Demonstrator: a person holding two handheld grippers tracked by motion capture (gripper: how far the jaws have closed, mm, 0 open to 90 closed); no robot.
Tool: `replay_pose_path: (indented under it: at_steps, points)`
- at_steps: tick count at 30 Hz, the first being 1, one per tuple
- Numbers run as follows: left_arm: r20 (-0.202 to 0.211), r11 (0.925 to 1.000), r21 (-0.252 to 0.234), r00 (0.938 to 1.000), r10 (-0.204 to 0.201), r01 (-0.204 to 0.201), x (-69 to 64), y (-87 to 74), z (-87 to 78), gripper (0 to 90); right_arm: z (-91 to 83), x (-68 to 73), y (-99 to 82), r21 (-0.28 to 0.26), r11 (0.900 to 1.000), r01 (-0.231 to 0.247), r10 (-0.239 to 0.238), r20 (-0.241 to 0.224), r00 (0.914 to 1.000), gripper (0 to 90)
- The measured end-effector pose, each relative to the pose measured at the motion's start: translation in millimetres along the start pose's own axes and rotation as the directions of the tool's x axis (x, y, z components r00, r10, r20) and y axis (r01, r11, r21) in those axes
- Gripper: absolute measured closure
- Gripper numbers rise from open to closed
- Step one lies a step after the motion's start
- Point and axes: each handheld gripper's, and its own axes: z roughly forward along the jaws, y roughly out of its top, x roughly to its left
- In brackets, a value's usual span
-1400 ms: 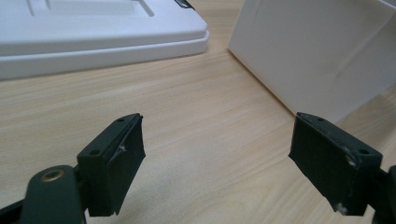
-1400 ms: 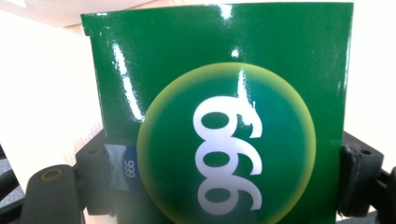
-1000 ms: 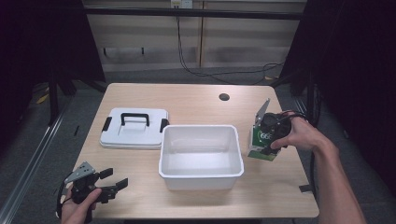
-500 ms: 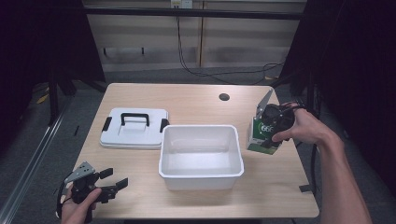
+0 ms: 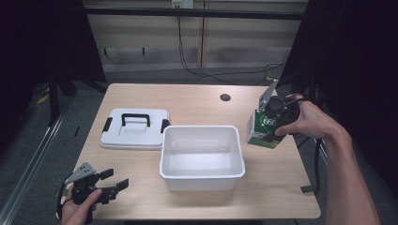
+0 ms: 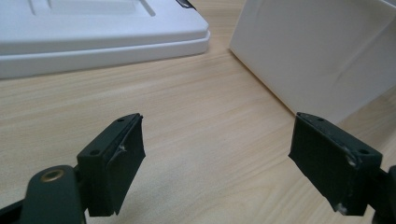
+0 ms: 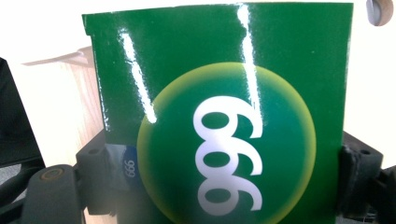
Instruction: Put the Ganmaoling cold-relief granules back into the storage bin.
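A green carton [image 5: 263, 130] marked 666 is clamped between the jaws of the right gripper [image 5: 273, 123], just beside the right wall of the open white bin [image 5: 202, 151] at the middle of the wooden table [image 5: 197, 101]. Bare tabletop is left behind the bin. The white lid [image 5: 135, 129] with its black handle is laid flat left of the bin. The left gripper [image 5: 104, 184] is held low at the near left corner, jaws spread wide on nothing. In the right gripper view, the carton's [image 7: 224, 116] glossy face is seen pinched at both sides. In the left gripper view, bare wood is seen between lid [image 6: 98, 32] and bin wall [image 6: 322, 51].
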Motion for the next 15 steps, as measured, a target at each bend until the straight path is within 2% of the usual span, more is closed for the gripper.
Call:
replay_pose_path:
  at_steps: [5, 6, 7, 10, 15]
  points:
    - [0.0, 1.0, -0.001, 1.0, 0.0, 0.0, 0.2, 0.0, 0.2, 17.3, -8.8, -0.9, 5.3, -0.017, 0.9998, 0.014, -0.013, 0.01, 0.9999, 16.0]
    - [0.0, 1.0, 0.0, 1.0, 0.0, 0.0, 0.1, -0.1, 0.1, 17.3, -10.6, -0.2, 6.5, -0.023, 0.9997, 0.003, -0.002, 0.015, 0.9999, 16.0]
    - [-0.001, 1.0, 0.001, 1.0, 0.0, 0.0, 0.0, -0.1, 0.1, 17.3, -12.0, -1.4, 7.3, -0.031, 0.9993, 0.02, -0.019, 0.02, 0.9996, 16.0]
    - [-0.001, 1.0, 0.0, 1.0, 0.0, 0.0, 0.0, 0.0, 0.0, 17.3, -16.4, 0.3, 11.7, -0.026, 0.9996, 0.014, -0.013, 0.022, 0.9997, 16.0]
    - [-0.002, 1.0, -0.002, 1.0, 0.0, 0.0, -0.4, 0.0, 0.0, 17.3, -25.4, 3.3, 20.5, -0.052, 0.9983, 0.028, -0.027, 0.029, 0.9992, 16.0]
